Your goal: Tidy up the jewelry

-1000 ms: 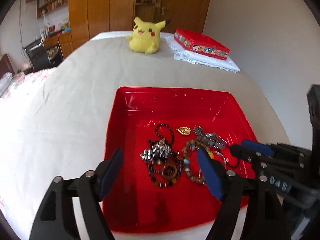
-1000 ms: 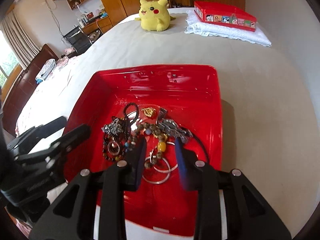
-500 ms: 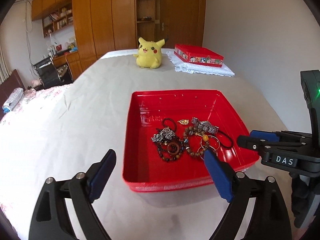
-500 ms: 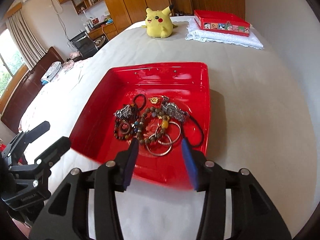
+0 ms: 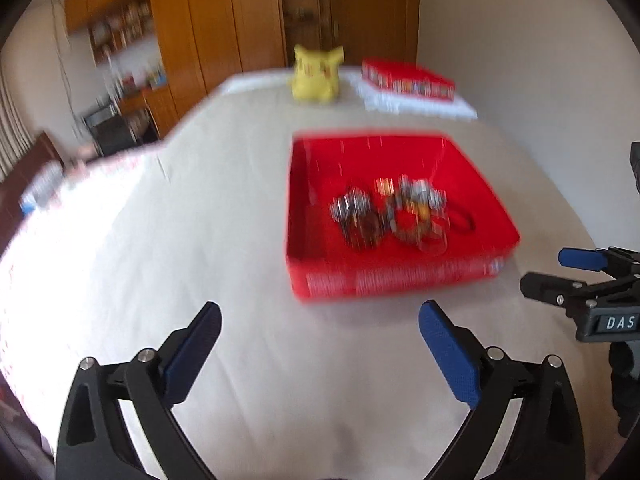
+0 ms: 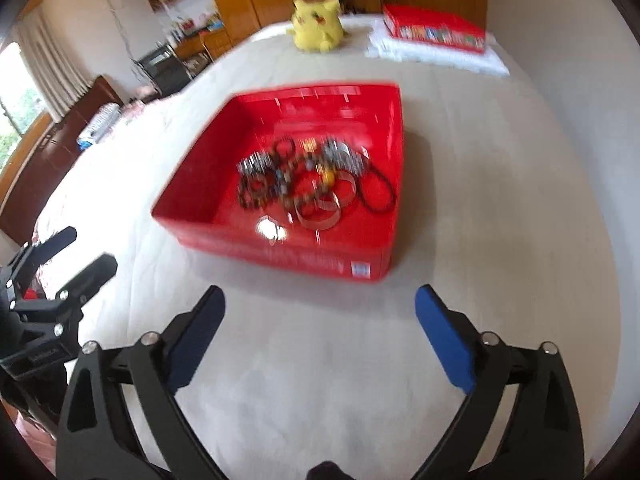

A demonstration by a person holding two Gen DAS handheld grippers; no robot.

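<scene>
Both claws hang released and empty above the pale bed cover [image 6: 480, 184], short of the red tray [image 6: 200, 200]. The left claw [image 5: 320, 336] has its blue pads spread wide, and the tray [image 5: 400, 276] lies ahead of it and a little to its right, well apart from the fingertips. The right claw [image 6: 320, 320] is just as wide open, with the tray straight ahead and nearer. The jewelry [image 6: 308, 176] lies in a tangled heap on the tray floor, toward the wall on the right claw's right: dark bead strands, silver bangles [image 6: 324, 208], a black loop [image 6: 378, 192] at the edge of the heap; blur hides the finer pieces. Far beyond the tray sit a yellow plush toy [image 6: 318, 24] and a red box [image 6: 432, 30] on a white cloth [image 6: 440, 58].
</scene>
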